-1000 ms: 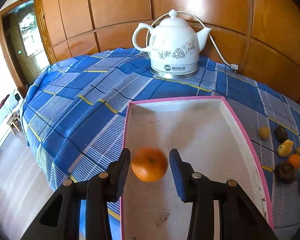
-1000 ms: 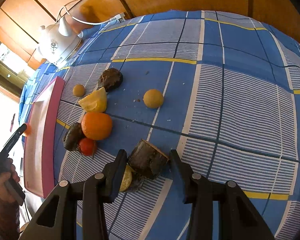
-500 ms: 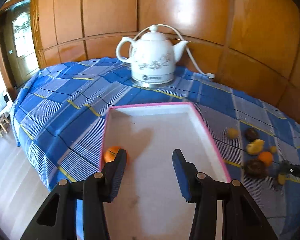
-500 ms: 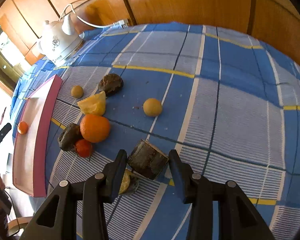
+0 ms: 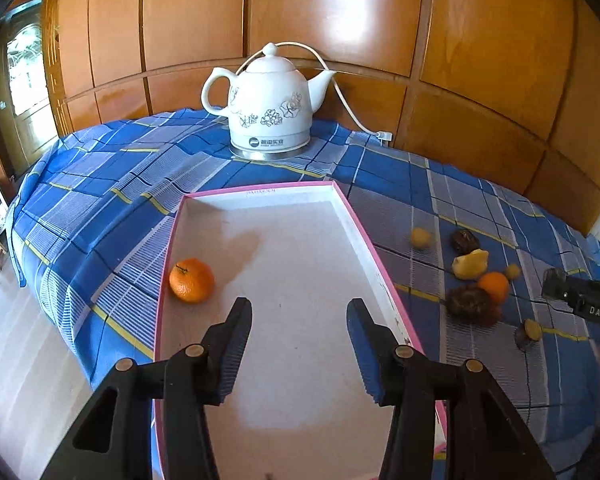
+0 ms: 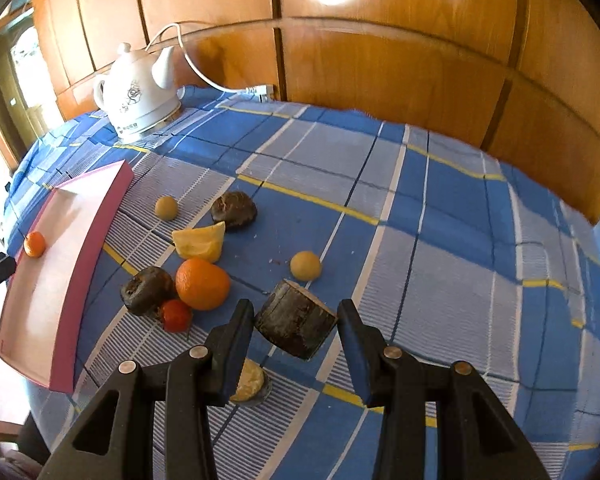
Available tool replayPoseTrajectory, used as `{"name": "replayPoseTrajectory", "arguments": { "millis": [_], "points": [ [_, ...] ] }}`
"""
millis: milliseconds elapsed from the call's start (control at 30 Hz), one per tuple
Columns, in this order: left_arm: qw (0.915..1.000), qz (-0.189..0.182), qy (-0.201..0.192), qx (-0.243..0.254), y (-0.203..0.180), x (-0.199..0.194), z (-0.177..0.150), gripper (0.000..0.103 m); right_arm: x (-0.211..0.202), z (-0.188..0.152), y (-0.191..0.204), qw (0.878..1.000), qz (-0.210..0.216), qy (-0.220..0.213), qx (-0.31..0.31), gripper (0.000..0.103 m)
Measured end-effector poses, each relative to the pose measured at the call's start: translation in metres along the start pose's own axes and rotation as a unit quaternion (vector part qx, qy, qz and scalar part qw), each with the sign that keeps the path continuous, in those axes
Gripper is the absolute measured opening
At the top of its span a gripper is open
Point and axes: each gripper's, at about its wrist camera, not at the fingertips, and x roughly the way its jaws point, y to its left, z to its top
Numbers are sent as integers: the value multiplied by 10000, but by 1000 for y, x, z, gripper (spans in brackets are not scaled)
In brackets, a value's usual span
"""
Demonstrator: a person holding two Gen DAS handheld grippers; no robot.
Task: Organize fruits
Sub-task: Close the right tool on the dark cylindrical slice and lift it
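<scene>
A small orange (image 5: pixel 191 280) lies in the pink-rimmed white tray (image 5: pixel 260 192), against its left wall. My left gripper (image 5: pixel 300 308) hovers open over the tray's near half, nothing between its fingers. In the right wrist view my right gripper (image 6: pixel 296 312) is shut on a dark brown cut chunk (image 6: pixel 296 330), held a little above the cloth. Left of it lie a larger orange (image 6: pixel 202 283), a small red fruit (image 6: pixel 176 315), two dark fruits (image 6: pixel 146 290) (image 6: pixel 234 210), a yellow wedge (image 6: pixel 199 241) and two yellowish balls (image 6: pixel 166 208) (image 6: pixel 306 266).
A white electric kettle (image 5: pixel 270 116) with its cord stands at the back of the blue checked tablecloth (image 6: pixel 440 240), close to the wood-panelled wall. A cut yellow piece (image 6: pixel 249 384) lies under my right gripper's left finger. The table's edge drops off left of the tray.
The left gripper opened and let the small orange go; it now lies by the tray's left wall. The left gripper shifted right. The right gripper lifted the brown chunk off the cloth.
</scene>
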Motion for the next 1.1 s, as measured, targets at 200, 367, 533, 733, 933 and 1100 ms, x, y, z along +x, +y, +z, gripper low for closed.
{"name": "replayPoseTrajectory", "arguments": {
  "millis": [200,367,533,733,933,1100],
  "points": [
    [10000,25,-46,8,-2,-6,-2,52,-10,1,9,9993,-143,-236,-233,44],
    [10000,42,-69,45,-5,-8,-2,52,-16,1,14,9981,-246,-398,-391,44],
    [9999,46,-85,87,-8,-10,-3,54,-19,2,18,9973,-299,-479,-473,44],
    [9997,67,-141,180,-11,-13,-3,55,-17,0,20,9969,-332,-461,-551,44],
    [9998,87,-162,123,-6,-16,-5,57,-10,-3,22,9975,-289,-290,-572,44],
    [9997,129,-200,61,2,-19,-5,57,-13,-4,31,9984,-19,-194,-540,44]
  ]
}}
